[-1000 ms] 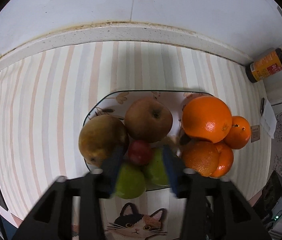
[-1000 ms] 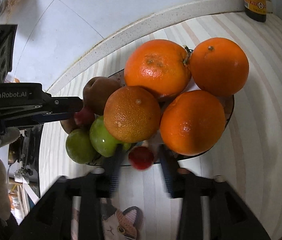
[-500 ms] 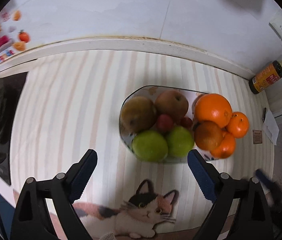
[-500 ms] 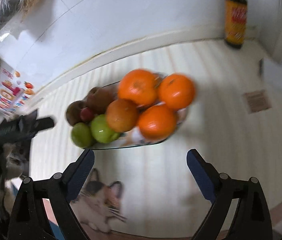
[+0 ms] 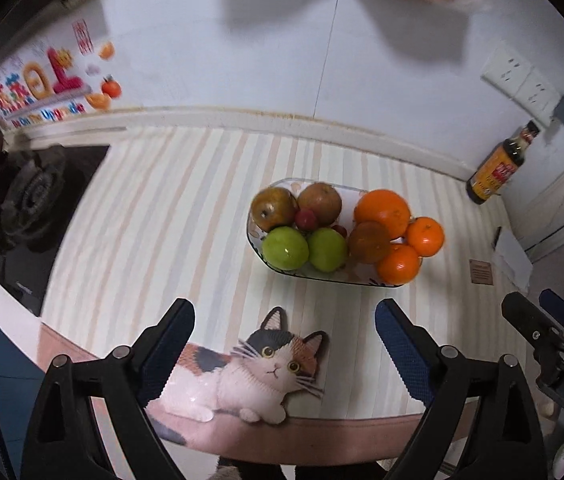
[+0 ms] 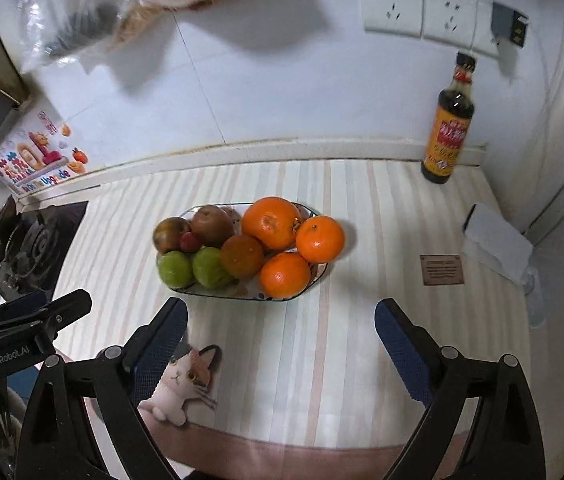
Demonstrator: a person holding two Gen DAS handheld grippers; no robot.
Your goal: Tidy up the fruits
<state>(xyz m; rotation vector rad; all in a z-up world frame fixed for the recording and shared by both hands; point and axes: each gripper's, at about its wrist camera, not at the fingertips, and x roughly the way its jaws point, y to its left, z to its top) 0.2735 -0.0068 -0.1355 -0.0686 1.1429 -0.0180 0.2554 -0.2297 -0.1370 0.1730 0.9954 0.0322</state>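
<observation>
An oval patterned plate (image 5: 321,278) (image 6: 222,296) stands on the striped counter, piled with fruit. Two brown pears (image 5: 319,204) lie at its far left and two green apples (image 5: 285,248) (image 6: 174,268) in front of them. Two small red fruits (image 5: 306,219) (image 6: 190,241) sit between these. Several oranges (image 5: 381,208) (image 6: 270,222) fill the right half. My left gripper (image 5: 285,308) hangs open well above and in front of the plate, holding nothing. My right gripper (image 6: 282,306) is likewise open and empty, raised on the near side of the plate.
A dark sauce bottle (image 5: 497,172) (image 6: 447,128) stands at the back right by the wall. A gas stove (image 5: 30,208) (image 6: 30,248) lies to the left. A white box (image 6: 497,244) and a brown card (image 6: 441,270) sit at the right. The cat picture (image 5: 258,368) marks the counter's front edge.
Both grippers were closed around small red fruits at the plate. They have opened wide, left the fruits in the plate, and risen back toward the counter's front edge.
</observation>
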